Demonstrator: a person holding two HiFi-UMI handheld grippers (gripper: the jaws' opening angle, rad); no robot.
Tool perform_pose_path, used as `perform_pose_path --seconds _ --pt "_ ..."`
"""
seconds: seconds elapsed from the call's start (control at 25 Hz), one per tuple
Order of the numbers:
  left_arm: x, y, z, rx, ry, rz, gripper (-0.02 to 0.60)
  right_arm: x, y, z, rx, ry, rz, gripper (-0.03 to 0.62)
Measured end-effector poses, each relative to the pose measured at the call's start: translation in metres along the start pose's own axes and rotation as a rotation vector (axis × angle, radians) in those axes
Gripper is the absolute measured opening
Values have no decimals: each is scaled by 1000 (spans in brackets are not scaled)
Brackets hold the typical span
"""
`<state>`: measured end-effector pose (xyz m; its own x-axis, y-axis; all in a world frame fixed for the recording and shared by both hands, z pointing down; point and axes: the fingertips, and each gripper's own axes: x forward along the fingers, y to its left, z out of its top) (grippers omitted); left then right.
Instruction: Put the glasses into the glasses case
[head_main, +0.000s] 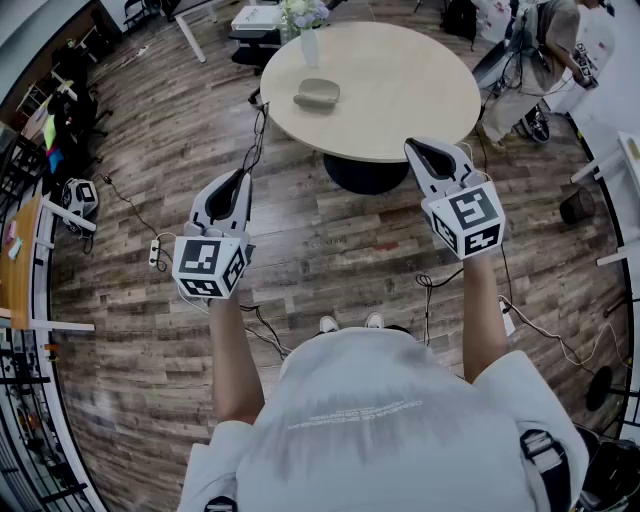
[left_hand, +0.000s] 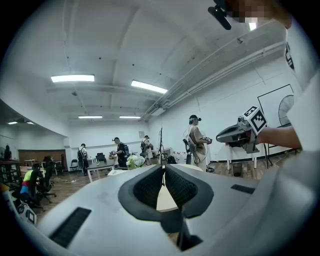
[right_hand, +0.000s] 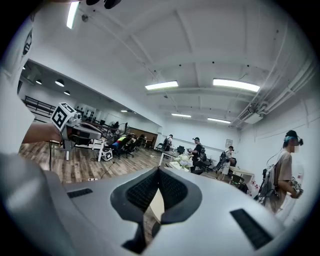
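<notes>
A closed, grey-beige oval glasses case lies on the left part of the round beige table in the head view. I see no glasses in any view. My left gripper hangs over the wooden floor just short of the table's near left edge; its jaws meet at the tip with nothing between them. My right gripper is raised at the table's near right edge, also shut and empty. Each gripper view shows the other gripper off to the side.
A white vase of flowers stands at the table's far edge. Cables and a power strip lie on the floor to the left. A person stands at the back right; desks and chairs line the left wall.
</notes>
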<state>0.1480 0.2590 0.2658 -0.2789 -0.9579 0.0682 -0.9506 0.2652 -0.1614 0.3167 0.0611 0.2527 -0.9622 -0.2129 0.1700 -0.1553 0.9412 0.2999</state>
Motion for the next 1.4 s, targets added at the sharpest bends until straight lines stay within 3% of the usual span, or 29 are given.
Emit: perform_pose_path --seconds 0.88,1.4 --pt "-29 63 -28 -20 -13 -9 28 33 69 10 17 13 25 0" --pt "39 111 -71 -54 64 -26 28 120 39 -7 14 33 35 0"
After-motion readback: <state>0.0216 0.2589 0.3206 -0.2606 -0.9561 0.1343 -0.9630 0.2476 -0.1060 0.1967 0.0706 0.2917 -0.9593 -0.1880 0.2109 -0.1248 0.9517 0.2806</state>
